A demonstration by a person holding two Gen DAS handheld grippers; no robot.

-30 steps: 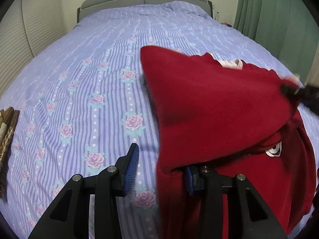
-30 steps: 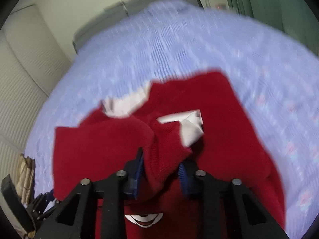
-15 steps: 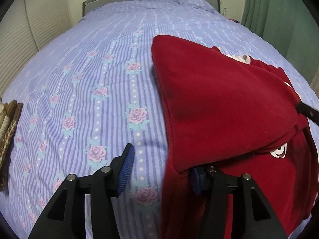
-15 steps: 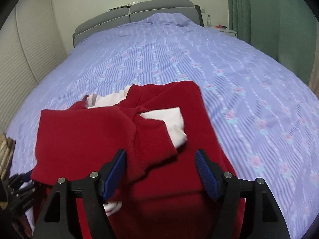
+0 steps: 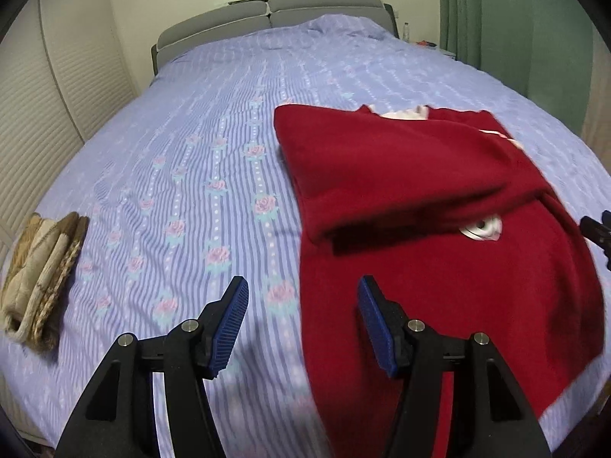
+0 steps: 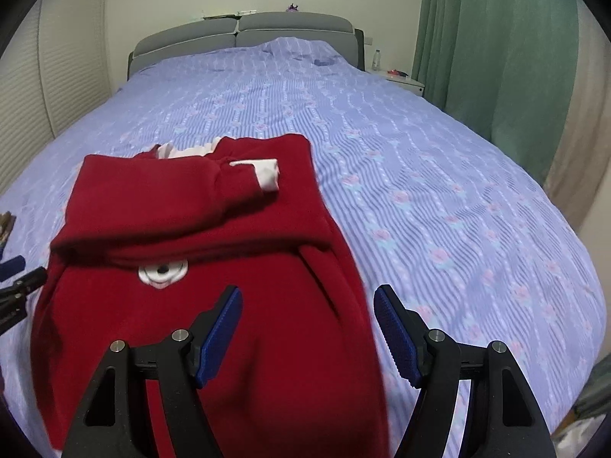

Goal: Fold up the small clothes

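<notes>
A small red fleece garment [image 5: 439,198] with white collar and cuffs lies on the bed, its upper part folded down over the body, a white cartoon face patch [image 5: 481,227] peeking out under the fold. It also shows in the right wrist view [image 6: 198,229], with a white cuff [image 6: 267,173] on top. My left gripper [image 5: 303,322] is open and empty, above the garment's left lower edge. My right gripper [image 6: 307,330] is open and empty, above the garment's right lower edge.
The bed has a lilac striped cover with roses [image 5: 214,152] and a grey headboard [image 6: 244,34]. A folded tan knitted piece [image 5: 38,282] lies at the bed's left edge. Green curtains [image 6: 496,49] and a nightstand [image 6: 401,80] stand to the right.
Both grippers let go of the red garment, opened wide and pulled back toward the foot of the bed. The folded upper part now rests flat.
</notes>
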